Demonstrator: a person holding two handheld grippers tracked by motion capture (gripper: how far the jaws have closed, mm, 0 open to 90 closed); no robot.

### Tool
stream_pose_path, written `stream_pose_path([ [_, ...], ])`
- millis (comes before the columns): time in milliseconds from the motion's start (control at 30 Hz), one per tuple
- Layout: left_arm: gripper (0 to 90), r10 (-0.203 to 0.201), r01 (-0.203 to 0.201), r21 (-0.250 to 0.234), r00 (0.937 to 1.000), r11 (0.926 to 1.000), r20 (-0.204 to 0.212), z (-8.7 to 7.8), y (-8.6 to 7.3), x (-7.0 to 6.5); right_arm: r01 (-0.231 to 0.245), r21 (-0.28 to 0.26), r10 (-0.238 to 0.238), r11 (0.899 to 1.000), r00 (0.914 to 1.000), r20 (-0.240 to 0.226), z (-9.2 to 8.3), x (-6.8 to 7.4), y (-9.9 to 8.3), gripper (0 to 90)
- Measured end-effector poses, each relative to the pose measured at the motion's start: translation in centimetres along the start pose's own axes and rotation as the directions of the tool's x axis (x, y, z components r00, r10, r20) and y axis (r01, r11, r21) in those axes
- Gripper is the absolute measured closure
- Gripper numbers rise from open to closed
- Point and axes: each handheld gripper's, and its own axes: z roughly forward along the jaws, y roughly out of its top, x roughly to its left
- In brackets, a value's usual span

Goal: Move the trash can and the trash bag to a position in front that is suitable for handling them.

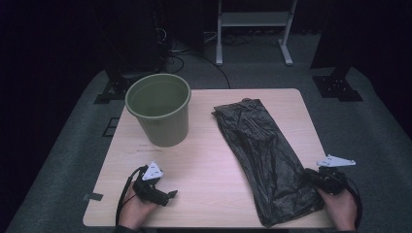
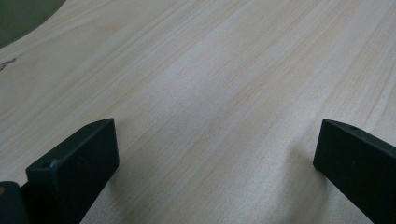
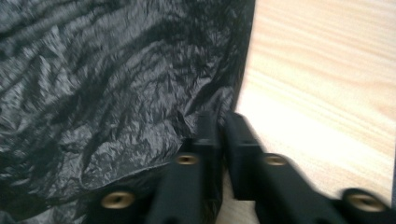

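No words or labels could be read on anything.

A black plastic trash bag (image 1: pixel 266 158) lay flat on the right half of a pale wooden table (image 1: pixel 204 160). The bag was thin, shiny and full of little wrinkles. It was long, and it ran slantwise from the far middle of the table down to the near right edge. The table top was smooth, with fine light wood lines running along it.

A round green plastic bin (image 1: pixel 159 108) stood upright on the far left part of the table, well apart from the bag. Its mouth faced up, and it got a bit narrower toward the bottom.

The right gripper (image 3: pixel 220 135) was at the near right side of the bag, held in a hand (image 1: pixel 340 208) at the table's near right corner. Its two black jaws were almost together, with just a thin gap between them. Their tips sat right at the bag's edge, where the black plastic met the bare wood. It was too blurry to tell if a bit of the bag was pinched between them.

The left gripper (image 2: pixel 215 154) lay low on the bare table at the near left, in front of the bin. Its jaws stood wide apart and held nothing, with bare wood between them.
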Motion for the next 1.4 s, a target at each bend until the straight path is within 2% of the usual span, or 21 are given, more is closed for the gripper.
stream_pose_path([
  [100,0.0,0.000,0.000,0.000,1.0000,1.0000,0.000,0.0,0.0,0.0,-0.006,-0.031,0.006,0.999,1.0000,0.001,-0.4,0.2,0.4,68.8],
  [167,0.0,0.000,0.000,0.000,1.0000,1.0000,0.000,0.0,0.0,0.0,-0.005,-0.045,0.005,0.999,0.9998,-0.019,-0.4,0.4,0.7,61.5],
  [200,0.0,0.000,0.000,0.000,1.0000,1.0000,0.000,0.0,0.0,0.0,-0.005,-0.045,0.005,0.999,0.9998,-0.019,-0.4,0.4,0.7,61.5],
  [233,0.0,0.000,0.000,0.000,1.0000,1.0000,0.000,0.0,0.0,0.0,-0.008,-0.054,0.006,0.999,0.9991,-0.042,-0.2,0.6,1.0,54.7],
  [433,0.0,0.000,0.000,0.000,1.0000,1.0000,0.000,0.0,0.0,0.0,0.014,-0.052,-0.017,0.999,0.9973,-0.071,0.4,1.7,2.0,47.3],
  [467,0.0,0.000,0.000,0.000,1.0000,1.0000,0.000,0.0,0.0,0.0,0.025,-0.065,-0.030,0.998,0.9962,-0.081,0.7,2.3,2.6,41.2],
  [500,0.0,0.000,0.000,0.000,1.0000,1.0000,0.000,0.0,0.0,0.0,0.025,-0.065,-0.030,0.998,0.9962,-0.081,0.7,2.3,2.6,41.2],
  [567,0.0,0.000,0.000,0.000,1.0000,1.0000,0.000,0.0,0.0,0.0,0.040,-0.063,-0.045,0.997,0.9946,-0.094,1.2,3.1,3.3,34.7],
  [667,0.0,0.000,0.000,0.000,1.0000,1.0000,0.000,0.0,0.0,0.0,0.065,-0.061,-0.070,0.996,0.9945,-0.078,1.6,3.8,3.9,30.5],
  [833,0.0,0.000,0.000,0.000,1.0000,1.0000,0.000,0.0,0.0,0.0,0.077,-0.066,-0.082,0.995,0.9926,-0.089,1.9,4.6,4.6,30.5],
  [1000,0.0,0.000,0.000,0.000,1.0000,1.0000,0.000,0.0,0.0,0.0,0.100,-0.020,-0.101,0.995,0.9882,-0.115,4.0,5.6,5.5,30.5],
  [1200,0.0,0.000,0.000,0.000,1.0000,1.0000,0.000,0.0,0.0,0.0,0.112,0.026,-0.108,0.993,0.9868,-0.120,5.7,5.9,5.9,32.4],
  [1267,0.0,0.000,0.000,0.000,1.0000,1.0000,0.000,0.0,0.0,0.0,0.091,0.042,-0.085,0.995,0.9881,-0.128,6.1,5.6,5.7,38.9],
  [1400,0.0,0.000,0.000,0.000,1.0000,1.0000,0.000,0.0,0.0,0.0,0.066,0.034,-0.062,0.997,0.9912,-0.117,5.8,5.2,5.5,55.1],
])
